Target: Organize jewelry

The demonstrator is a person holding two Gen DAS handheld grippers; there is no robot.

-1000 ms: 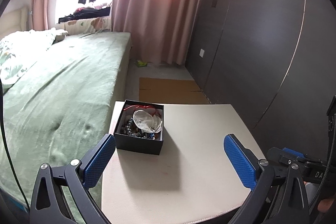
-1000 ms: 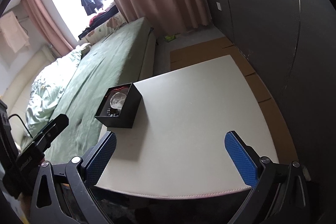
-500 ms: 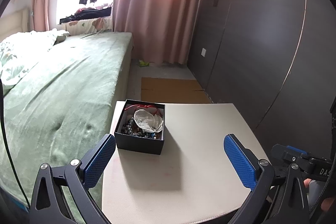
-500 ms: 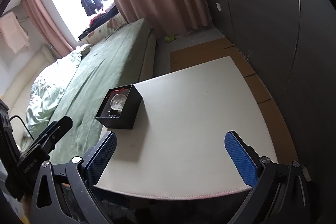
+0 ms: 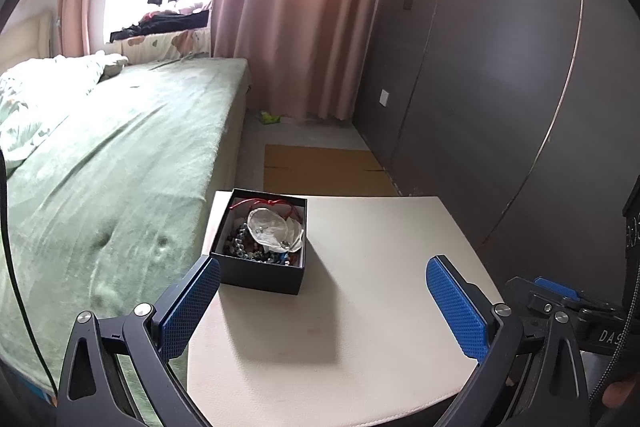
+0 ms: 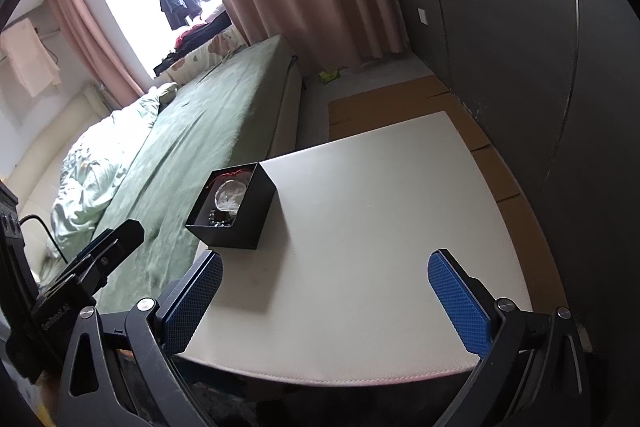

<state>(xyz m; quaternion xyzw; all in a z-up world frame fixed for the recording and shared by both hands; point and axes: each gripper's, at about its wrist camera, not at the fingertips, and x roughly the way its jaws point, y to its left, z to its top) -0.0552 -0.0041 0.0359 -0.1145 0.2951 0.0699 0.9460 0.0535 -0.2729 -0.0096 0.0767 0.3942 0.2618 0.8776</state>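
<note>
Beside a green bed point(image 5: 100, 167), pale worktop point(image 5: 360, 287); black jewelry box point(image 5: 262, 259) at its far-left corner, nearer left tool point(image 5: 324, 303); right tool point(image 6: 326, 301) farther; both spread apart, empty; contents seemingly tangled beads.

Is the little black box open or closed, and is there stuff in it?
Open and filled: the black box has no lid on, and inside lie beads, a red cord and a clear bag.

black box point(image 5: 262, 273) on the cream surface point(image 5: 372, 299), red cord point(image 5: 262, 202) and dark beads point(image 5: 240, 239) inside. blue cross-hatched pads point(image 5: 456, 307) on both black claws. green bed point(image 5: 108, 163), pink curtains point(image 5: 296, 7), dark grey wall panels point(image 5: 480, 87).
</note>
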